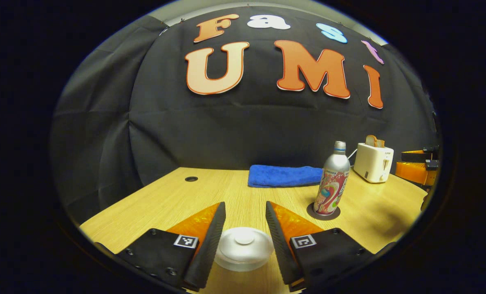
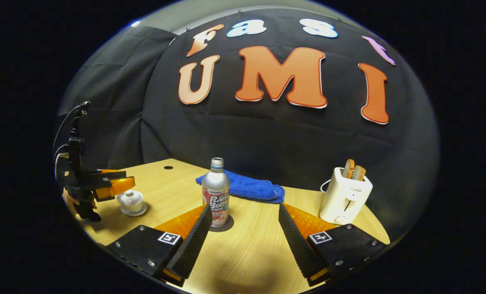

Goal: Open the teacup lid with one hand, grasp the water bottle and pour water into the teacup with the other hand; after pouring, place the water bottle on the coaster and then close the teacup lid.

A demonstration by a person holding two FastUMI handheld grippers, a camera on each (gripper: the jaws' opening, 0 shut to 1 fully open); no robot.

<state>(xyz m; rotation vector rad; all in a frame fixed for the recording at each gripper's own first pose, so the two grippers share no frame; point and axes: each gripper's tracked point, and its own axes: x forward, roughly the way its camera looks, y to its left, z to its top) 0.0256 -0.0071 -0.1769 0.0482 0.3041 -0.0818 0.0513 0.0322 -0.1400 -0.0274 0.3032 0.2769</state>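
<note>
We hold the left gripper low over the desk, its fingers spread wide to either side of the lid without touching it. From the right gripper view, the same gripper sits level just above the lid, at the desk's left end. Our right gripper hovers over the desk with its fingers parted and nothing between them.

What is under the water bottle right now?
The water bottle stands upright on a dark round coaster on the wooden table. The coaster's middle is covered by the bottle's base; just its rim shows.
</note>
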